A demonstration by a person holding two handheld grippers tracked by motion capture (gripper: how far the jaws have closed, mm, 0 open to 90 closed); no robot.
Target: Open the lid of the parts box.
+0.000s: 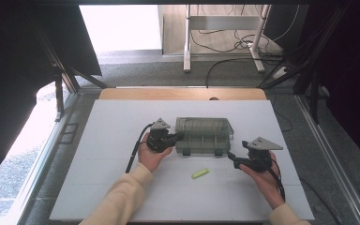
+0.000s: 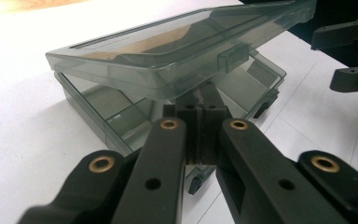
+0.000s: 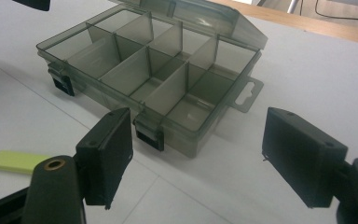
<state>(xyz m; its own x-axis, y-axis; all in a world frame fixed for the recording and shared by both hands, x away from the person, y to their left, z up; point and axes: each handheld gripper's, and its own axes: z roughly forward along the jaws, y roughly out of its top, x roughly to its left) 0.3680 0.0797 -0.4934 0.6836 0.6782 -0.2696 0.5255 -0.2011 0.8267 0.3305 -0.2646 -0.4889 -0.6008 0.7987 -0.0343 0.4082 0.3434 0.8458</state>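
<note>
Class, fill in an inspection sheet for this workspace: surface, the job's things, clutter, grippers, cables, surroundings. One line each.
Surface: white board on a wooden tabletop, flat and bare around the work.
Job's things: smoky translucent plastic compartment box, lid raised, dividers visible, compartments look empty; flat yellow-green strip lies apart in front of it.
Clutter: nothing seen.
Grippers: left gripper shut, jaws pinching the box's side wall; right gripper open, off the box, nothing between its jaws.
Cables: black cable trails from the left gripper; loose floor cables beyond the table.
Surroundings: grey carpet, white metal stand legs, dark curtains at the sides.
</note>
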